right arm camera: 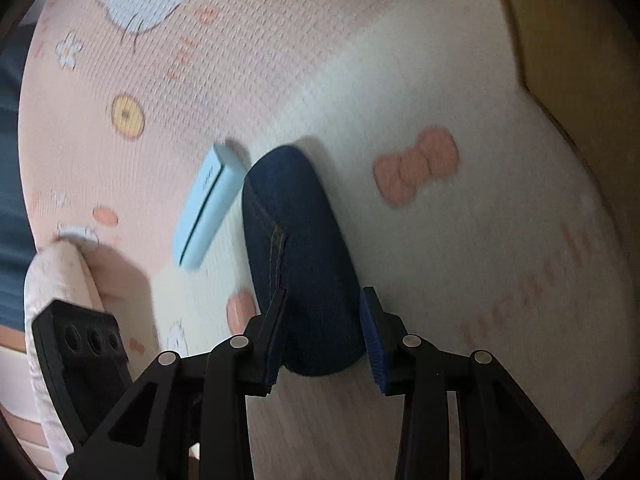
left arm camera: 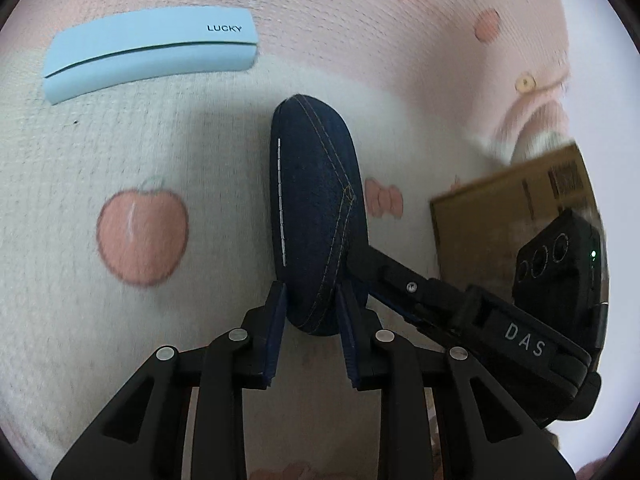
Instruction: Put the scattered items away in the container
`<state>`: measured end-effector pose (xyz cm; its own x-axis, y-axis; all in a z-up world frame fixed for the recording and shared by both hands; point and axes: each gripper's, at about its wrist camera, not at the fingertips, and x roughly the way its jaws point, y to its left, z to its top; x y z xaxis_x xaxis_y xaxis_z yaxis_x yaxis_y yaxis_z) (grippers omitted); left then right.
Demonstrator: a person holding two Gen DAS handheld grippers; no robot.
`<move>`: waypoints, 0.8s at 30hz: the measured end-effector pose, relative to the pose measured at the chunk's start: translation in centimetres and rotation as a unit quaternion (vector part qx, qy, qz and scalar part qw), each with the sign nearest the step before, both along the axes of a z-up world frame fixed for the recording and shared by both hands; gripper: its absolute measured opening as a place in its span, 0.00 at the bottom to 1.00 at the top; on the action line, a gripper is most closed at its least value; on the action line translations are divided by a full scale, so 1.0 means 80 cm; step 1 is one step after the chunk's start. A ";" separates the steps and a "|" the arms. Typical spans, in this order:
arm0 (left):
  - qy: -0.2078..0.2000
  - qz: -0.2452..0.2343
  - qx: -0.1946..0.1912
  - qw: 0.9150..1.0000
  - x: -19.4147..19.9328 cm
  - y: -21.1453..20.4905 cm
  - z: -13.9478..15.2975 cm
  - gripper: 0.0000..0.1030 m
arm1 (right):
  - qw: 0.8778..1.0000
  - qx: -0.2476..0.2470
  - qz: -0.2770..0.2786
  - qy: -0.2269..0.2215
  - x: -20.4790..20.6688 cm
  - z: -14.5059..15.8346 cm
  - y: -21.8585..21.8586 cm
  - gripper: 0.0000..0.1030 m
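Note:
A dark blue denim case is held above the patterned mat, with both grippers on it. My left gripper is shut on its near end. My right gripper is shut on the same denim case from the other side; its arm shows in the left wrist view. A light blue case marked LUCKY lies on the mat at the upper left, and it shows in the right wrist view just left of the denim case. A cardboard box stands at the right.
The pink and cream cartoon mat covers the surface. The cardboard box wall runs along the upper right of the right wrist view. A pale pink cushion and the left gripper's body are at the lower left there.

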<state>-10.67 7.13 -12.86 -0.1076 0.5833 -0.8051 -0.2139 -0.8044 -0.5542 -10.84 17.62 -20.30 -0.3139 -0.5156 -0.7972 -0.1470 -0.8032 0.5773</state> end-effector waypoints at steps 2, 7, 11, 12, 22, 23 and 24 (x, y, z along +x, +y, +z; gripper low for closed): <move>-0.005 -0.006 -0.001 1.000 0.011 -0.001 -0.002 0.27 | 1.000 0.008 0.007 -0.001 0.011 0.001 -0.003 0.33; -0.029 0.007 0.012 0.999 0.017 -0.012 -0.008 0.27 | 0.998 0.043 0.049 0.002 0.017 0.006 -0.014 0.33; -0.027 0.015 0.017 0.999 0.012 -0.028 0.002 0.31 | 0.992 0.103 0.075 0.017 0.017 0.019 -0.017 0.44; -0.024 0.014 0.015 1.000 0.009 -0.031 0.003 0.35 | 0.989 0.120 0.084 0.022 0.017 0.023 -0.019 0.48; -0.101 0.092 0.131 0.982 -0.041 -0.061 -0.035 0.48 | 0.978 0.156 0.134 0.015 0.010 0.015 -0.046 0.63; -0.104 0.094 0.136 0.981 -0.044 -0.060 -0.038 0.48 | 0.977 0.163 0.137 0.016 0.008 0.013 -0.049 0.63; -0.106 0.094 0.139 0.980 -0.049 -0.056 -0.042 0.48 | 0.976 0.166 0.141 0.018 0.006 0.013 -0.052 0.63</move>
